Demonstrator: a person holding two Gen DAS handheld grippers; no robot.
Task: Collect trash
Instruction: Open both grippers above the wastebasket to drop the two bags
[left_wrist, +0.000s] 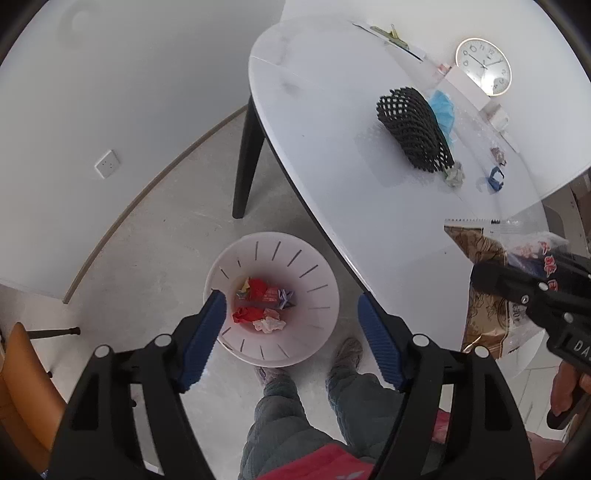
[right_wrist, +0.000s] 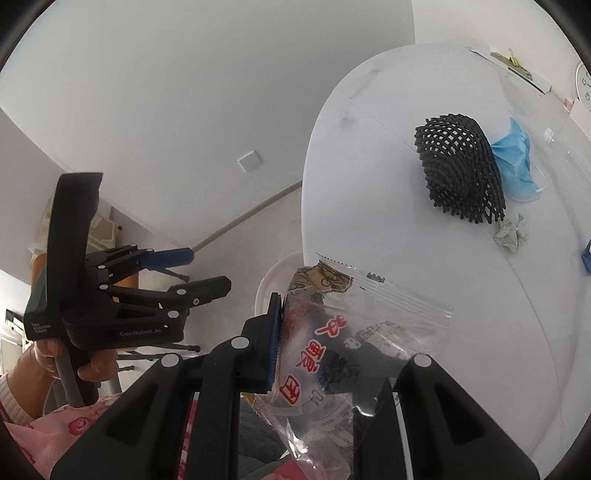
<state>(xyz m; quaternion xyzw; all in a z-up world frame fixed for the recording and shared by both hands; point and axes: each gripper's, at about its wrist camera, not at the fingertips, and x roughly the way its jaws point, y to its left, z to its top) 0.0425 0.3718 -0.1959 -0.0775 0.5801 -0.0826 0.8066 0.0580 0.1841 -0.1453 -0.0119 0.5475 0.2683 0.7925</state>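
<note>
Crinkly clear plastic wrapper (right_wrist: 332, 347) with red print sits pinched in the right gripper (right_wrist: 295, 343). Left gripper (left_wrist: 291, 332) hangs spread and empty over the round white slotted bin (left_wrist: 317, 295) of crumpled scraps.

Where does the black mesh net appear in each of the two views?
Left wrist view: the net lies on the white table, in the upper right of the picture.
Right wrist view: the net is also upper right, on the table.
Shared landmark: the blue mask just behind the net.
</note>
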